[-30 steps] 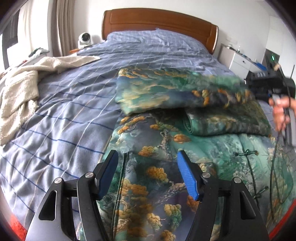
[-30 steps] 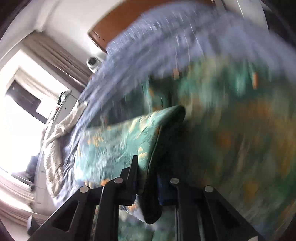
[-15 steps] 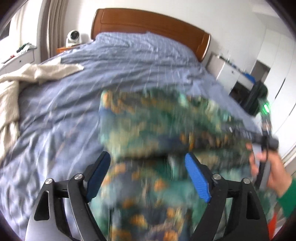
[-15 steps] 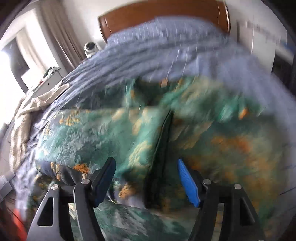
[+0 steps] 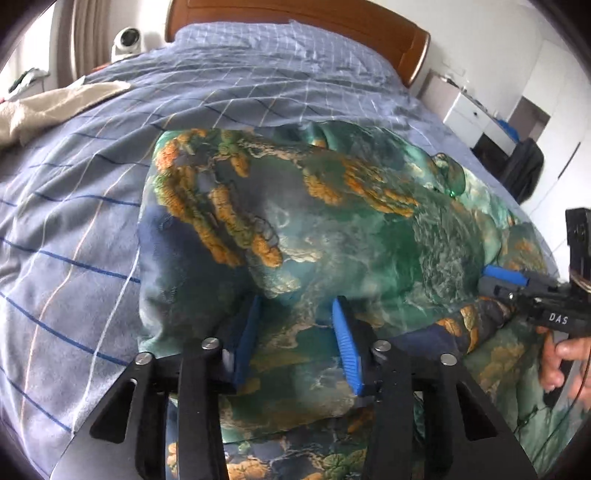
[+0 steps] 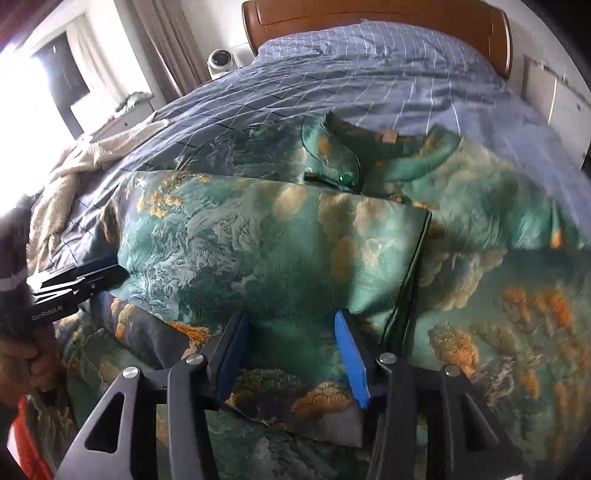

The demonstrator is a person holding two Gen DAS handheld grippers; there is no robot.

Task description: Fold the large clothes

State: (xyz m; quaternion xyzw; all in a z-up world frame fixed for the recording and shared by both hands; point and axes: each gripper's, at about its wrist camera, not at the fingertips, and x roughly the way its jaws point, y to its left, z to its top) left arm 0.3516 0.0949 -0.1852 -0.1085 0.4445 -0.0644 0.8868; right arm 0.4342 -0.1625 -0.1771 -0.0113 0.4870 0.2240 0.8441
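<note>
Garment: a large green jacket [image 5: 332, 229] printed with orange and blue landscape lies folded across the bed [image 5: 92, 206], its collar toward the wooden headboard [image 5: 332, 22].
Fold: the upper layer is doubled back toward the headboard; its near edge bulges above the layer below.
Left gripper [image 5: 297, 332]: jaws partly apart and just closing, blue pads on either side of the fold's near edge; whether they press the cloth cannot be told.
Right gripper [image 6: 291, 350]: jaws partly apart and just closing, straddling the same near edge farther from the window-side of the bed; a firm grip cannot be confirmed.
Hands: in the left wrist view a hand [image 5: 561, 358] holds the other tool's handle at the side of the bed away from the window.
Bedding: blue checked cover; a cream blanket [image 6: 62, 184] is heaped at the bed's window-side edge.
Beside the headboard: a small white camera [image 6: 221, 61] on the window side.
</note>
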